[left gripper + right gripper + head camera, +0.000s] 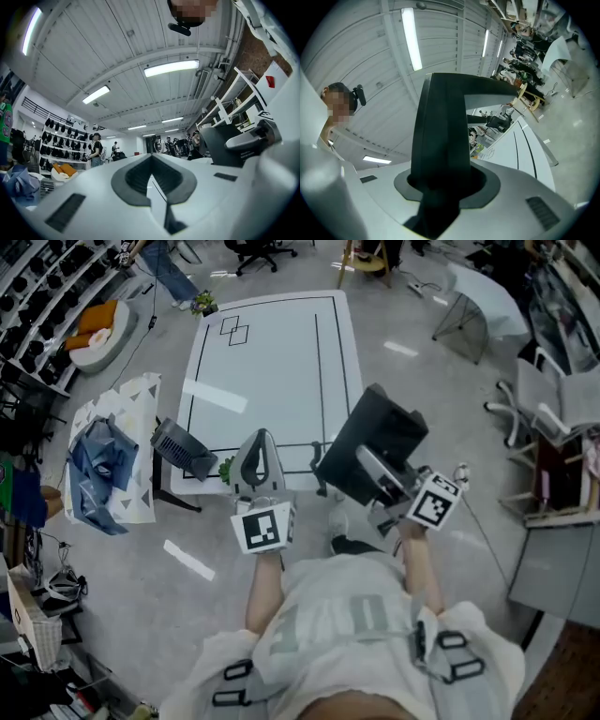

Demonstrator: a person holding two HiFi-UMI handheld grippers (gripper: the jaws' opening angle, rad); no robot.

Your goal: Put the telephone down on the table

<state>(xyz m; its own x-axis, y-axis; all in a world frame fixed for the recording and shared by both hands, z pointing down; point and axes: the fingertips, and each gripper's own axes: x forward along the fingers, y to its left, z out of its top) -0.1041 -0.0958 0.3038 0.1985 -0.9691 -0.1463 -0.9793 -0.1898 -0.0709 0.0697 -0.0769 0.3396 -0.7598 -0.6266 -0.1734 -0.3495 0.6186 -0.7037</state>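
Right gripper view: right gripper (440,183) is seen clamped on the telephone (440,122); the black body fills the gap between the jaws and is pinched at its lower end. From the jaws the telephone rises toward 12 o'clock, and a flat limb branches off near the top toward 3 o'clock. The white tabletop (520,150) with black lines is seen beyond it at 4 o'clock, clearly apart from the telephone.

Head view: telephone (375,432) is held at the tip of the right gripper (367,463), at roughly 11 o'clock from that gripper's marker cube (436,504). The dark slab is seen tilted, long axis running roughly 7 to 1 o'clock, broad face turned up toward the camera. The telephone is carried in the air at the near right corner of the tabletop (272,362), overlapping that corner in the frame; it is not set down. Exact height above the tabletop can't be told.

Left gripper (260,439) is held at the tabletop's near edge, at 9 o'clock from the telephone and well apart from it. In the left gripper view the left gripper (151,157) is seen pressed together, pads meeting along a thin seam, nothing held.
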